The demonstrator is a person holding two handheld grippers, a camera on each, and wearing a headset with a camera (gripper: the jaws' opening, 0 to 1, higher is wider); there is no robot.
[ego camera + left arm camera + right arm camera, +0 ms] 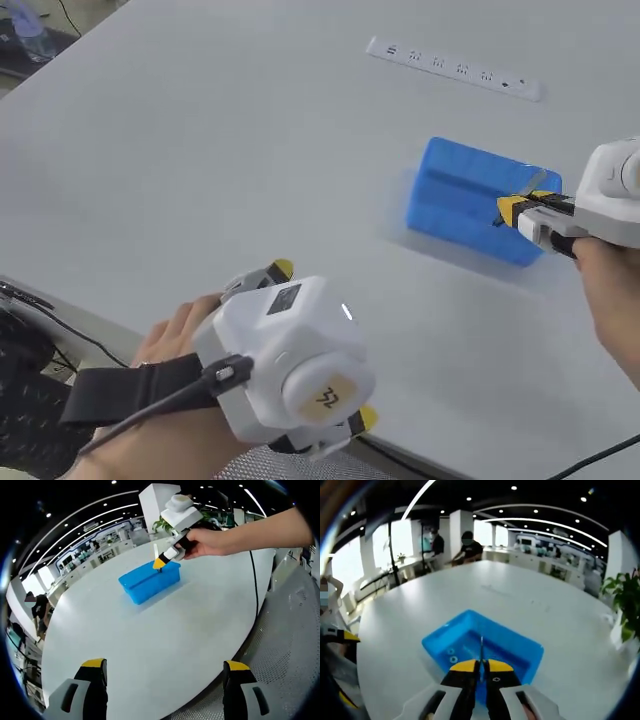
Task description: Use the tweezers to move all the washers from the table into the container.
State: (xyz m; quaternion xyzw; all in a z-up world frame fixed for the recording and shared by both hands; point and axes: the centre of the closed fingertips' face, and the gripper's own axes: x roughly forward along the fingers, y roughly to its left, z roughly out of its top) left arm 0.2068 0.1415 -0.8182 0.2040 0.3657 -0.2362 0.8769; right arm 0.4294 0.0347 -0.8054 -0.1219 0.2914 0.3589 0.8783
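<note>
A blue container [470, 205] stands on the white table [200, 150], right of centre. My right gripper [508, 212] hovers over its right end, shut on thin metal tweezers [481, 650] that point down into the container [510, 647]. Two small washers [452, 655] lie on its floor near the left wall. In the left gripper view the right gripper [161, 562] hangs just above the container [150, 582]. My left gripper [325, 344] is held at the table's near edge, and its jaws stand wide open [164, 667] with nothing between them.
A white power strip [455, 68] lies at the table's far side. Black cables [40, 330] hang off the near-left edge. A cable [255, 575] trails from the right hand across the table. People [467, 545] stand beyond the far end.
</note>
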